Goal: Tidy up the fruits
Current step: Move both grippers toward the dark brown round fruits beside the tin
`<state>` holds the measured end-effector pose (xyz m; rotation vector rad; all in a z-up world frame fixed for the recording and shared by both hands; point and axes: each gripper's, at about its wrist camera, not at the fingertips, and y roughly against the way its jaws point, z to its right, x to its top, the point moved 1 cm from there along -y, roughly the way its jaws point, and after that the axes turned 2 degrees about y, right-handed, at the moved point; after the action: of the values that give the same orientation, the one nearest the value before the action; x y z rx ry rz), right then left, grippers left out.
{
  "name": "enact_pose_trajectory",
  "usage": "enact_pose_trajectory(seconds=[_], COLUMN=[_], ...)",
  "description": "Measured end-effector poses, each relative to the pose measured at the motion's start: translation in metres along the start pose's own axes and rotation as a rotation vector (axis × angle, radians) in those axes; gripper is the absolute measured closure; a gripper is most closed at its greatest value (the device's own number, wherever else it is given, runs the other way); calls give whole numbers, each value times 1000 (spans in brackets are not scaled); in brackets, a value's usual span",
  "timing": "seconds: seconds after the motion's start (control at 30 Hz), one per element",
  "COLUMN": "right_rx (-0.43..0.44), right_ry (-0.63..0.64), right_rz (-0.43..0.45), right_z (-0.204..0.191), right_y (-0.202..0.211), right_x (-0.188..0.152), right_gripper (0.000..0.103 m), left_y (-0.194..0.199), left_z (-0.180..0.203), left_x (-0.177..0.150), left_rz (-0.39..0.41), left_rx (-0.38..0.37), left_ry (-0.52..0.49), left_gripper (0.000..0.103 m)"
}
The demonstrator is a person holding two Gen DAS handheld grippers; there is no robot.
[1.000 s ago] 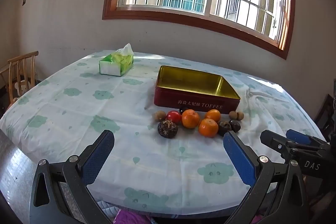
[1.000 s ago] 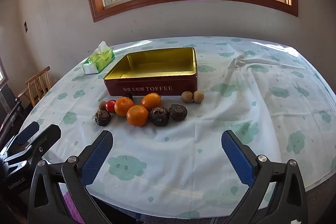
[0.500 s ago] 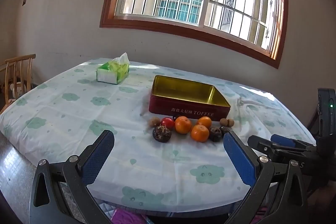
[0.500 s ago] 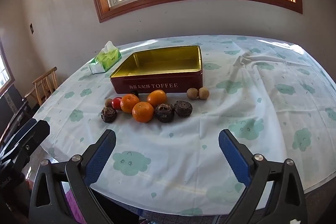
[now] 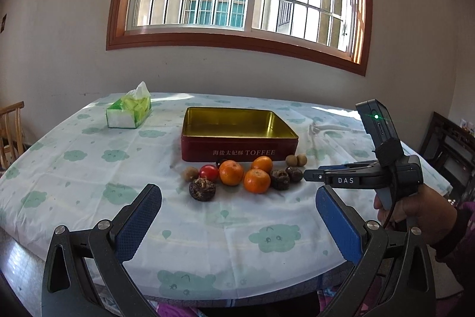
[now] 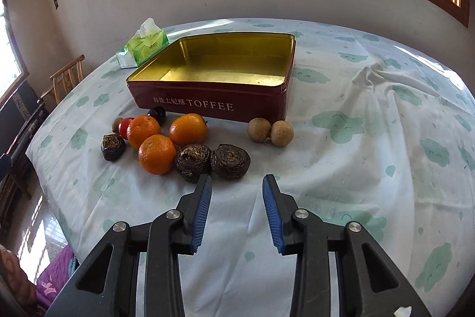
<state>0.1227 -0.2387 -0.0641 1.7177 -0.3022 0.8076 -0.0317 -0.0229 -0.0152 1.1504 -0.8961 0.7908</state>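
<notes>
**Fruit loose on the cloth, tin empty, both my tools holding nothing**

I hold my right gripper (image 6: 237, 183) low over the table (image 6: 371, 168), pointing down at the cloth just short of the fruit; its jaws have come nearly together, a narrow gap remains, and nothing sits between the blue pads; the left pad's tip is just beside the nearer of two dark wrinkled fruits (image 6: 192, 163), though I cannot tell whether it touches. My left gripper (image 5: 237, 210) hangs back at the table's near edge with its jaws spread wide and bare cloth between them; my right hand (image 5: 415, 213) shows at the right of that view.

The toffee tin (image 6: 207, 103) stands open towards the middle of the table, its gold floor bare; the fruit lies in a cluster against the tin's near wall; three oranges (image 6: 157, 154) sit together, a red tomato (image 6: 124, 124) and another dark fruit (image 6: 112, 147) to their left; two small brown round fruits (image 6: 270, 130) touch each other near the tin's right corner; a tissue box (image 6: 145, 45) sits beyond the tin's far left corner.
</notes>
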Motion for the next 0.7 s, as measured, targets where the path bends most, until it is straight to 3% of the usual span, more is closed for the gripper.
enact_pose_trajectory(seconds=[0.17,0.5,0.7], right_rx=[42,157,59], right_ry=[-13,-45,-22], right_rz=[-20,-26,52], right_z=[4,15,16], right_y=[-20,-35,-11], right_x=[12,17,7], right_gripper=[70,71,73], left_y=[-9,-31,-57], left_z=[-10,-28,-46], left_x=[-1,1,3], left_rz=[-36,-117,-203], left_rx=[23,-12,-26], left_ry=[29,85,146], left_gripper=[0,0,0])
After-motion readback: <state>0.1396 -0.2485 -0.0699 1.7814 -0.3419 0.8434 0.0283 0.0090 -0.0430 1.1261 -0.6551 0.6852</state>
